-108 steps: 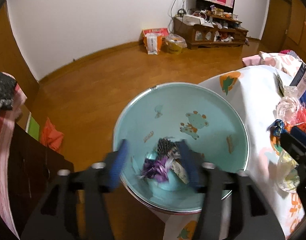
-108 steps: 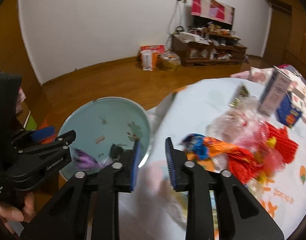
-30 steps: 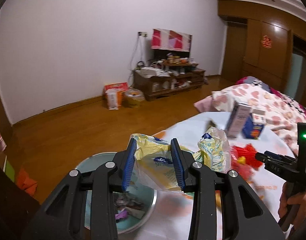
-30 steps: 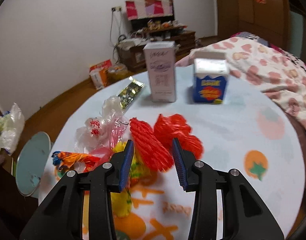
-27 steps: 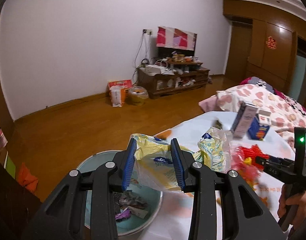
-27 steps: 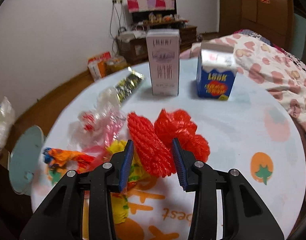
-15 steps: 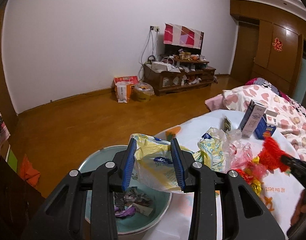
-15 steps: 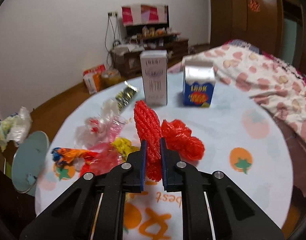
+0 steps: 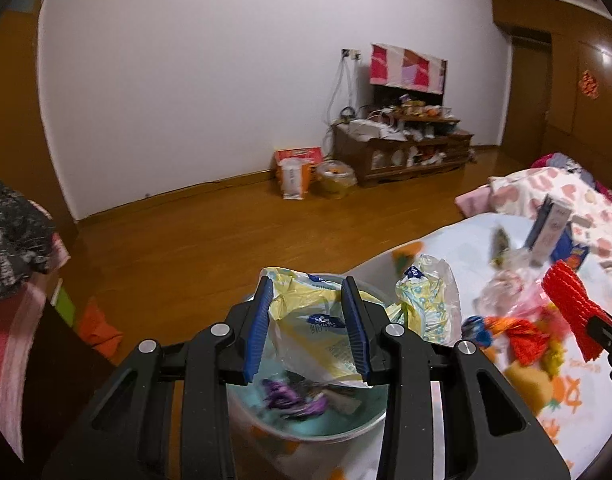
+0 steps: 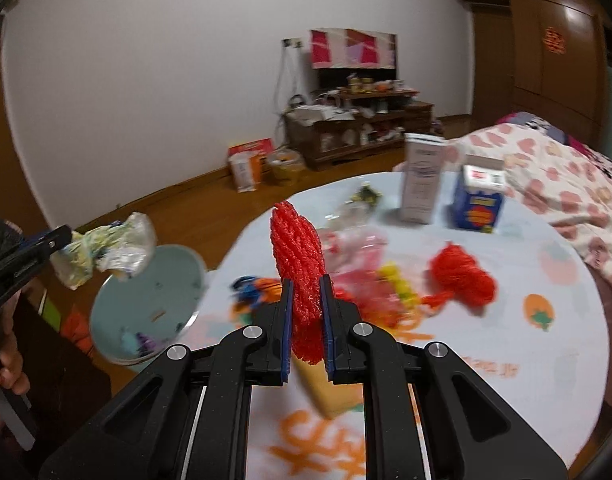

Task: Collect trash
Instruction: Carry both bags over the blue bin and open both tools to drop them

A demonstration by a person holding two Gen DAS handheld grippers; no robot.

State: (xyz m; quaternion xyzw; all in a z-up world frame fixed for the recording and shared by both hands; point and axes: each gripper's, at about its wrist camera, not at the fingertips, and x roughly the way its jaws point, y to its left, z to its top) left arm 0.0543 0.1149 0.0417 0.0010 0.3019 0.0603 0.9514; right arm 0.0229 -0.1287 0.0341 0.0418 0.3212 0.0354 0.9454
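My left gripper (image 9: 308, 320) is shut on a crumpled yellow-and-white plastic bag (image 9: 306, 308). It holds the bag over a teal basin (image 9: 306, 434) that has scraps of trash in its bottom. In the right wrist view the same bag (image 10: 106, 252) hangs from the left gripper (image 10: 52, 240) above the basin (image 10: 118, 304). My right gripper (image 10: 306, 300) is shut on a red foam net sleeve (image 10: 296, 248), raised upright above the round table (image 10: 526, 340). A second red foam net (image 10: 464, 276) lies on the tablecloth.
A pile of coloured wrappers (image 10: 366, 284) lies mid-table, with a white carton (image 10: 422, 184) and a blue carton (image 10: 480, 200) standing behind it. A person's hand (image 10: 4, 364) grips the left tool. A low cabinet (image 9: 402, 152) stands by the far wall, and a bed (image 10: 566, 176) to the right.
My right gripper has shut on the red foam net and lifted it off the table. My left gripper, still gripping the bag, has moved so that more of the basin shows under it.
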